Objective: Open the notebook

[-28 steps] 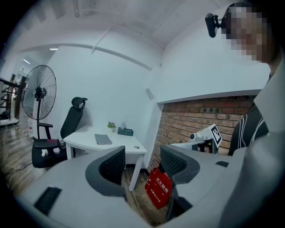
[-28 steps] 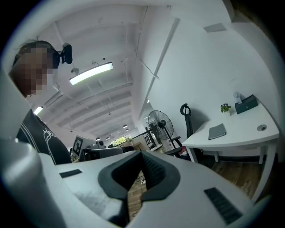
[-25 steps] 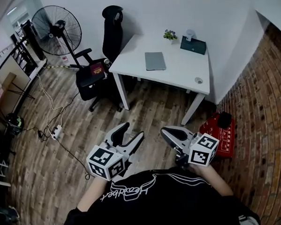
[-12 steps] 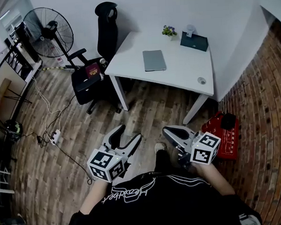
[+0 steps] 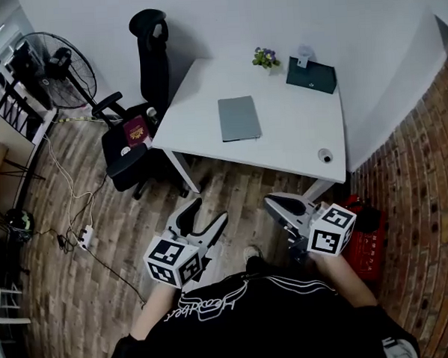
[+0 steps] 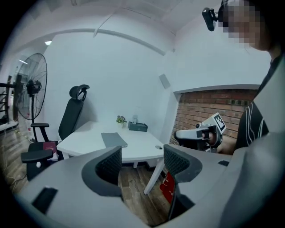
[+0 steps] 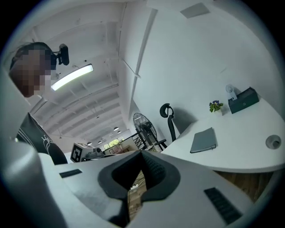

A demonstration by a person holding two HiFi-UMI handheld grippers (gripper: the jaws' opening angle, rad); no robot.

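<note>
The grey notebook (image 5: pixel 239 118) lies closed and flat on the white table (image 5: pixel 289 137), a little left of its middle. It also shows in the left gripper view (image 6: pixel 113 139) and the right gripper view (image 7: pixel 203 140). Both grippers hang over the wooden floor in front of the table, well short of the notebook. My left gripper (image 5: pixel 205 213) is open with nothing between its jaws (image 6: pixel 142 156). My right gripper (image 5: pixel 285 206) is shut on nothing, its pads meeting (image 7: pixel 142 158).
A black office chair (image 5: pixel 141 89) with a red book (image 5: pixel 135 131) on its seat stands left of the table. A green box (image 5: pixel 310 76), a small plant (image 5: pixel 263 58) and a round disc (image 5: pixel 325 156) sit on the table. A red case (image 5: pixel 366 238) lies by the brick wall.
Both grippers and the person have moved toward the table, which now lies nearer in the head view. The left jaws stand slightly wider. The right jaws stay shut.
</note>
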